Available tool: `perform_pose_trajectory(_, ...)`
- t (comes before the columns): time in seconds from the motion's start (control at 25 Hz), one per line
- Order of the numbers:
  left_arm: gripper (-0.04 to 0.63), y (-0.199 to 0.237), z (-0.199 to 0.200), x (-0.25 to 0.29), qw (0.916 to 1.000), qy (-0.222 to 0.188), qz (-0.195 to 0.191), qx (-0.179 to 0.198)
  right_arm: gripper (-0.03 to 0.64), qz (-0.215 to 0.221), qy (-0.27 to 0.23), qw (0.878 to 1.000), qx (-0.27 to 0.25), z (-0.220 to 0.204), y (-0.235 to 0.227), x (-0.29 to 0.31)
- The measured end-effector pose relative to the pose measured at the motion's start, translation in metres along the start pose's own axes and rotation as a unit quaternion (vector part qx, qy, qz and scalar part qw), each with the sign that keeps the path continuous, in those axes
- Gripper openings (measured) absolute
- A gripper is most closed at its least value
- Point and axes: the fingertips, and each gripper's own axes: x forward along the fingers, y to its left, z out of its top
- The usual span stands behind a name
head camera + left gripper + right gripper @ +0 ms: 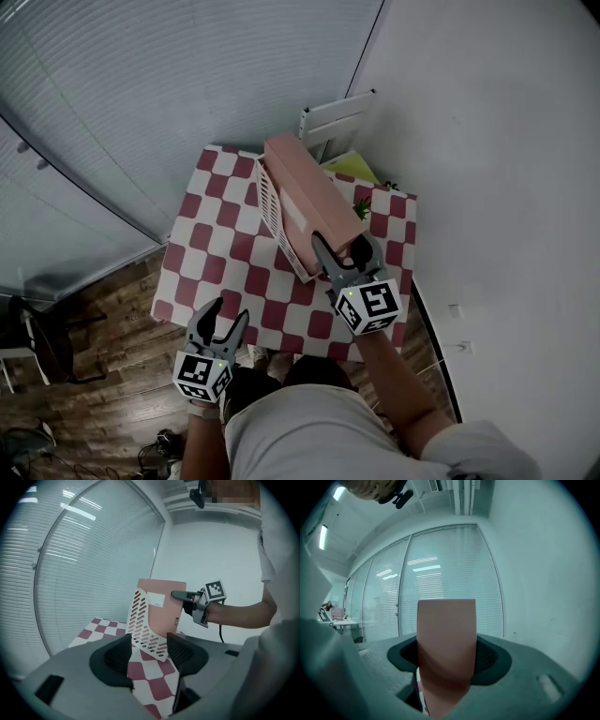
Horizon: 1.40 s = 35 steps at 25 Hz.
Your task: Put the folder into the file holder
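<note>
Over checkered table point(216, 253), pink folder point(309, 192) upright against perforated wall of file holder point(274, 214), pinched at near edge by right gripper point(343, 255), probably for steering into slot. Left gripper point(217, 330) spread, empty, clear of path.

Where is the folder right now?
Head view, centre: the folder stands against the white file holder on the checkered table, clamped in the right gripper.

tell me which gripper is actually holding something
The right gripper, with its jaws shut on the pink folder. The left gripper hangs open with nothing between its jaws.
</note>
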Motion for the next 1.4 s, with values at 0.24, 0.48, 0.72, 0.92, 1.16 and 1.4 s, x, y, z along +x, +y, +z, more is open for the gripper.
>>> perform_pose_trajectory(0.24,0.216,-0.001,-0.007,-0.002,0.9999,0.003,0.013,-0.007,0.28,0.003,0.004,1.0,-0.001,-0.016,-0.001,0.002)
perform_pose_trajectory(0.48,0.218,-0.002,-0.013,-0.003,0.9997,0.006,0.022,-0.012,0.279,0.004,0.005,1.0,-0.002,-0.031,-0.001,0.001)
perform_pose_trajectory(0.72,0.218,-0.002,-0.018,-0.002,0.9995,0.009,0.027,-0.017,0.282,0.006,-0.013,1.0,-0.005,-0.04,0.0,-0.002)
perform_pose_trajectory(0.92,0.216,-0.005,-0.023,-0.003,0.9993,0.011,0.029,-0.021,0.287,0.009,-0.03,0.999,-0.01,-0.042,0.001,-0.007)
perform_pose_trajectory(1.16,0.218,-0.009,-0.027,0.001,0.9993,0.014,0.027,-0.022,0.291,0.02,-0.035,0.999,-0.022,-0.045,0.006,-0.007)
perform_pose_trajectory(1.4,0.218,-0.015,-0.028,0.004,0.9995,0.015,0.02,-0.02,0.298,0.017,-0.033,0.999,-0.027,-0.045,0.004,-0.008)
